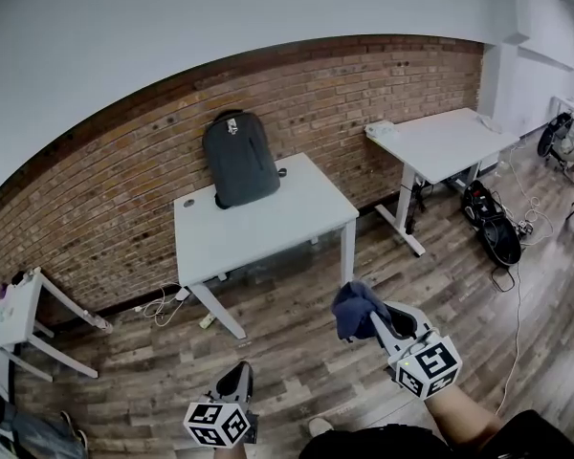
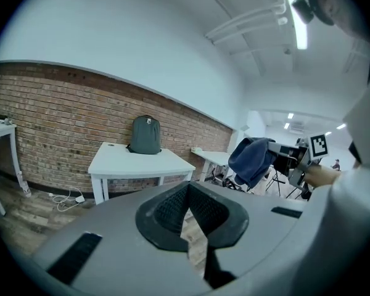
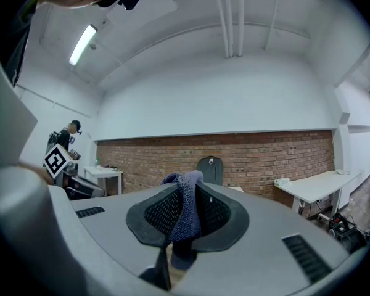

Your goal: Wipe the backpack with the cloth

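Note:
A dark grey backpack stands upright at the back of a white table, leaning on the brick wall. It is far ahead of both grippers. My right gripper is held over the wooden floor in front of the table, shut on a dark blue cloth that bunches up above its jaws. In the right gripper view the cloth hangs between the pads, and the backpack shows small behind it. My left gripper is low and nearer to me, shut with nothing in it. The left gripper view shows the backpack and the cloth.
A second white table stands to the right along the wall. A small white table is at the far left. A black bag and cables lie on the floor at right. Cables trail under the backpack's table.

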`<state>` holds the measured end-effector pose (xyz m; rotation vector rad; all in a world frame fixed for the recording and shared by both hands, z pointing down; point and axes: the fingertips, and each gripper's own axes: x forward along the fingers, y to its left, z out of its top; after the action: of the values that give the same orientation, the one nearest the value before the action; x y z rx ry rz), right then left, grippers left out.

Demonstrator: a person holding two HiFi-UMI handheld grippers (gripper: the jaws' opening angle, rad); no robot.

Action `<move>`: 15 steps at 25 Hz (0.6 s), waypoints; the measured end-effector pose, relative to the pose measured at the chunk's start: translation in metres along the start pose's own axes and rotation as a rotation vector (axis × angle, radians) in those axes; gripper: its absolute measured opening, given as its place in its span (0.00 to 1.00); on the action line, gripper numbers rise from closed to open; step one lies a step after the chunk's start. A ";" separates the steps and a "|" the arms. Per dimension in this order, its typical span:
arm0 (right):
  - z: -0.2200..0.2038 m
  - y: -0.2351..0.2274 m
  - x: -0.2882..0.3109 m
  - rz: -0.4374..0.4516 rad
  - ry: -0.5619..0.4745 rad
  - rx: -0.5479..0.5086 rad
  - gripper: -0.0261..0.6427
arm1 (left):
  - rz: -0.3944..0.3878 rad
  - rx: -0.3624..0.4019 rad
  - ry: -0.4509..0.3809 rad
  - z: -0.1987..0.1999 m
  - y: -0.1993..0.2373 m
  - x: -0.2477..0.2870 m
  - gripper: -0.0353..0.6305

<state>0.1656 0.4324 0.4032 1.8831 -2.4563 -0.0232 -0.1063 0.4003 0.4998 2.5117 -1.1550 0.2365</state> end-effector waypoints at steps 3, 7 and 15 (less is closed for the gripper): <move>-0.011 -0.006 -0.036 0.006 0.003 0.020 0.12 | 0.012 0.013 0.004 -0.014 -0.032 -0.016 0.05; -0.014 -0.010 -0.078 0.029 -0.016 0.036 0.12 | 0.040 0.016 0.008 -0.031 -0.067 -0.037 0.05; -0.033 -0.009 -0.169 0.080 -0.012 0.069 0.12 | 0.075 0.007 0.037 -0.079 -0.147 -0.086 0.05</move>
<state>0.2199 0.5941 0.4311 1.8136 -2.5697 0.0536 -0.0508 0.5792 0.5093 2.4618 -1.2369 0.3056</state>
